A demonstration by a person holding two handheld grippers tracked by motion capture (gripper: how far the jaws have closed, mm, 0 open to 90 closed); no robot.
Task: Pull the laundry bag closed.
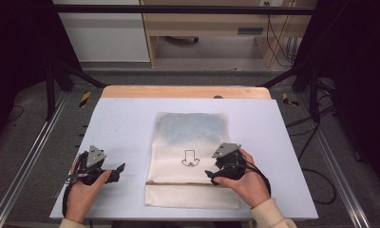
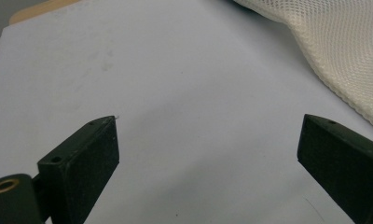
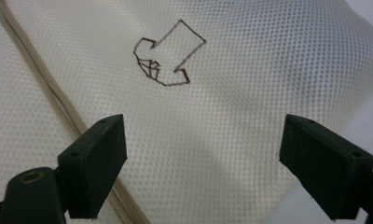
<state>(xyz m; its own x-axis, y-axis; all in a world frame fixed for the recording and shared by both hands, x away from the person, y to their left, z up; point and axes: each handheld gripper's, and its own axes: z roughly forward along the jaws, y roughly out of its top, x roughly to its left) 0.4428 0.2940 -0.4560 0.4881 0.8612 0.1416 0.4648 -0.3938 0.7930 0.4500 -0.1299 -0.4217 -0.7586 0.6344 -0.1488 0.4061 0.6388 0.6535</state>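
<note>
A cream mesh bag (image 1: 190, 137) lies flat in the middle of the pale table (image 1: 126, 123), with something blue-grey showing through its far half. A drawn arrow (image 1: 190, 158) marks its middle, and a zipper seam (image 1: 178, 183) crosses it near the front edge. My right gripper (image 1: 212, 175) hovers over the bag's front right part, jaws open and nothing between them. In the right gripper view, the gripper (image 3: 203, 135) has the arrow (image 3: 168, 53) ahead and the zipper seam (image 3: 58, 98) at left. My left gripper (image 1: 117, 173) stands open over bare table left of the bag. In the left gripper view, the gripper (image 2: 208, 135) has the bag's edge (image 2: 343, 42) at upper right.
A wooden strip (image 1: 185, 91) runs along the table's far edge. Metal frame rails (image 1: 31, 156) flank both sides, with black posts at the far corners. Cables (image 1: 316, 175) lie on the floor at the right. A wooden cabinet (image 1: 202, 28) stands beyond the table.
</note>
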